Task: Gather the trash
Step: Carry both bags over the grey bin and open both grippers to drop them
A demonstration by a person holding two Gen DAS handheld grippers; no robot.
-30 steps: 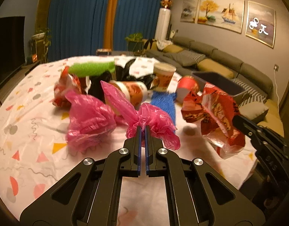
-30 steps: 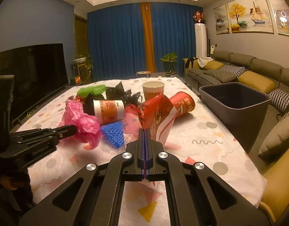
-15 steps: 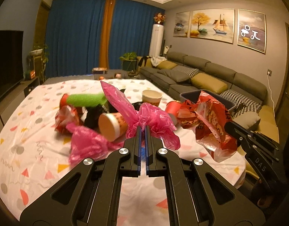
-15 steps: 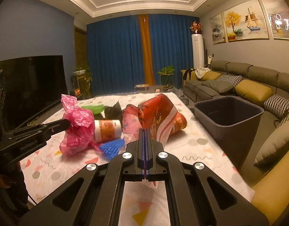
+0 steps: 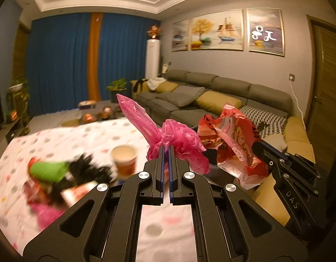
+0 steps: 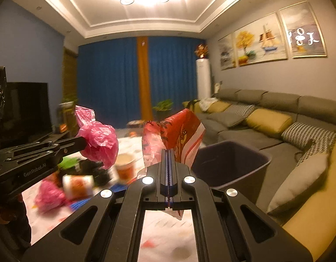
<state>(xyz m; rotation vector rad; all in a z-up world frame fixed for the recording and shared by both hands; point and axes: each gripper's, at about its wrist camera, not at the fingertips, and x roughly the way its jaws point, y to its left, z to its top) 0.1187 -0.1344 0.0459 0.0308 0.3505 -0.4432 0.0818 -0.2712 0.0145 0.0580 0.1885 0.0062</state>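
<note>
So far just two bits are up in the air, left tool (image 5: 166, 150) clenched on a pink plastic bag (image 5: 168, 137), right tool (image 6: 168, 152) on a red snack wrapper (image 6: 178, 131) near the dark bin (image 6: 231, 163), cups and the rest waiting on the counter (image 5: 58, 139).

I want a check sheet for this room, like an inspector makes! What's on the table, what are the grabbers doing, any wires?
Surface: table under a white patterned cloth.
Job's things: pink bag and red wrapper, both lifted off the table; dark bin beside the table, nothing seen inside.
Clutter: paper cup, green net, black bag, tipped cup, second pink bag, all blurred.
Grippers: left hand-held gripper shut on the pink bag; right hand-held gripper shut on the red wrapper.
Cables: white cord from a wall socket.
Surroundings: sofa, blue curtains, TV.
</note>
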